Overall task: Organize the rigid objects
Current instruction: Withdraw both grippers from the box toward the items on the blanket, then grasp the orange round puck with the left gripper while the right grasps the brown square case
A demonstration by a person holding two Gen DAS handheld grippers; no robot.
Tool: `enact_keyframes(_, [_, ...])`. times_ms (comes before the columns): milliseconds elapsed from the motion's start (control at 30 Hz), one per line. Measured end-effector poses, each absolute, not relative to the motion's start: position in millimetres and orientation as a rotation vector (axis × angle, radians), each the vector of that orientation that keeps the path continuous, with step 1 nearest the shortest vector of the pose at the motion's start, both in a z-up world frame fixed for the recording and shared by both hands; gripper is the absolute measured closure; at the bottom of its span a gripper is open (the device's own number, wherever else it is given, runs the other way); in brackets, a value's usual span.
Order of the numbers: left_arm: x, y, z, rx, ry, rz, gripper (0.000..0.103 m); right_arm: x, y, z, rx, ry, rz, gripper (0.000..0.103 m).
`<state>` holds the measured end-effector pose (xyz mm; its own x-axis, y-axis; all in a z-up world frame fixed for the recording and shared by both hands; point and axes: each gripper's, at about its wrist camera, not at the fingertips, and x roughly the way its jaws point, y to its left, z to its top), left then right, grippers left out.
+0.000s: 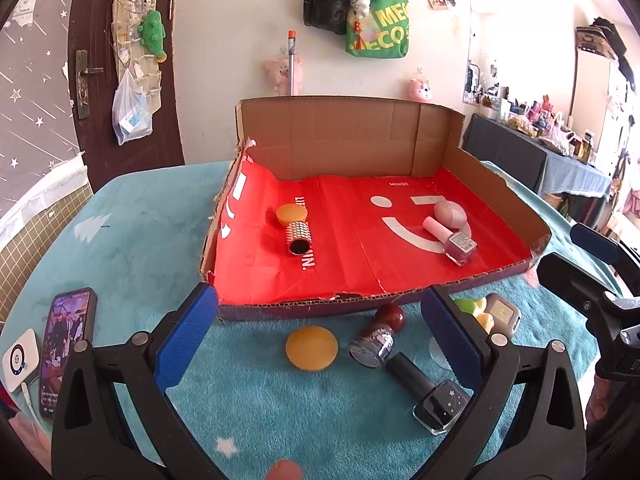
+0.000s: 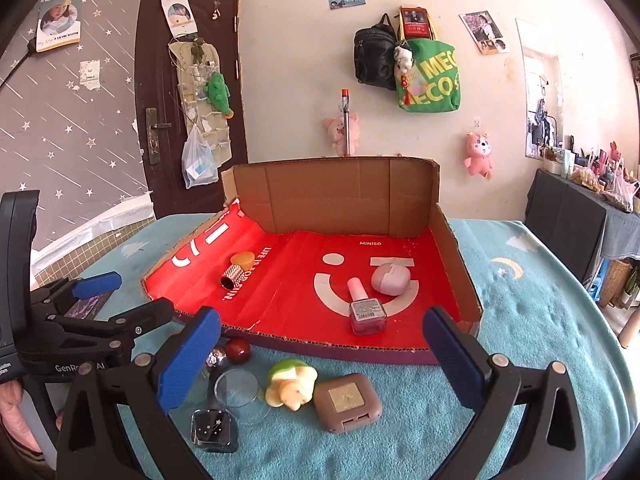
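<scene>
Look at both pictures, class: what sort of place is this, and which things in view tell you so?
Probably a lived-in room at home, perhaps a bedroom: bags hang on the wall, plush toys are pinned up, and a side table is crowded with bottles and cosmetics.

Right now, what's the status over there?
Left gripper open, empty. Right gripper open, empty. Four items in red tray; compact and bottles still on blanket. Nothing blocking.

Phone (image 1: 68,350) & white gadget (image 1: 20,358) on teal cloth (image 1: 140,216) (left edge); green tote (image 1: 378,24) on wall.
</scene>
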<state>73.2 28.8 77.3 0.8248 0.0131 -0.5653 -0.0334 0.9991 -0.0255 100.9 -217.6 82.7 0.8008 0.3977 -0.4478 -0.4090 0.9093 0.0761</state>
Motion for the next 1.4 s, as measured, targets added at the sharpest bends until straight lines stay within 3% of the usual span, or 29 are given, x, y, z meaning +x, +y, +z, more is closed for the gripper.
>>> enact_keyframes(400, [66,31,59,-0.076,0.656,0.007,0.000,89,-220,70,-0.011,0.493,0.443,0.000])
enact_keyframes(1100, [52,30,38,-0.091,0.711,-0.005,0.001,76,-215,42,-0.029,0.585,0.444,0.020])
enact_keyframes(1400, [60,35,25,-0.089,0.750,0.031,0.017,87,-218,27,-0.049,0.641,0.382,0.030])
